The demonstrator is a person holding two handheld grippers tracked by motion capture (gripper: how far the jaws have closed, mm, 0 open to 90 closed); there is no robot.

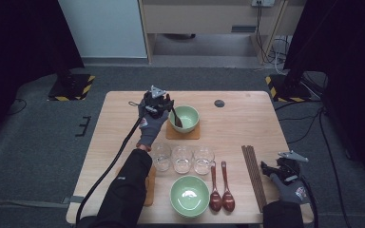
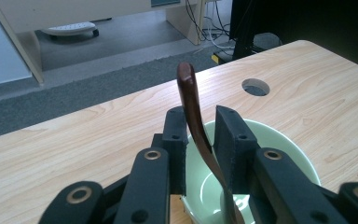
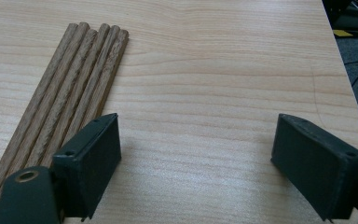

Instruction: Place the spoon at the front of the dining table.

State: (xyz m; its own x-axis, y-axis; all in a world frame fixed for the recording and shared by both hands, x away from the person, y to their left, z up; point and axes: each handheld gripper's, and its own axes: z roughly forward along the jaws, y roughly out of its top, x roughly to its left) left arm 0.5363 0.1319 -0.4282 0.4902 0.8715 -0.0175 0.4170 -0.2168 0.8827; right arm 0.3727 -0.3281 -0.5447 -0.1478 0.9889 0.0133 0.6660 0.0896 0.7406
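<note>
The left gripper [image 1: 164, 110] hangs just behind the far bowl [image 1: 184, 118], its jaws a little apart with the dark spoon [image 2: 196, 135] between them. In the left gripper view the handle leans against the left pad and a narrow gap shows on the other side, so the spoon seems let go, not pinched. Its scoop lies down in the bowl and its handle rises over the rim toward the gripper. That fits a place setting being laid: a spoon goes in each bowl, and the bowl's wall props the handle up.

The right gripper [image 1: 285, 172] rests right of the bowl and nearer the person, at the tabletop's right edge. Its jaws are spread wide with nothing between them, and they face bare wood just beside the chopsticks [image 3: 70, 88]. It looks parked there, ready for those sticks.

The far bowl sits on a small square mat [image 1: 192, 134]. Nearer than it stand three glasses [image 1: 182, 159] in a row, and nearer still a second green bowl [image 1: 189, 195] with two more spoons [image 1: 221, 194] at its side.

The tabletop [image 1: 247, 123] is pale wood with a round cable hole [image 1: 219, 103] to the right of the far bowl. Around it lies grey carpet, with black curtains on both sides and striped stand bases [image 1: 71, 88] behind the table.
</note>
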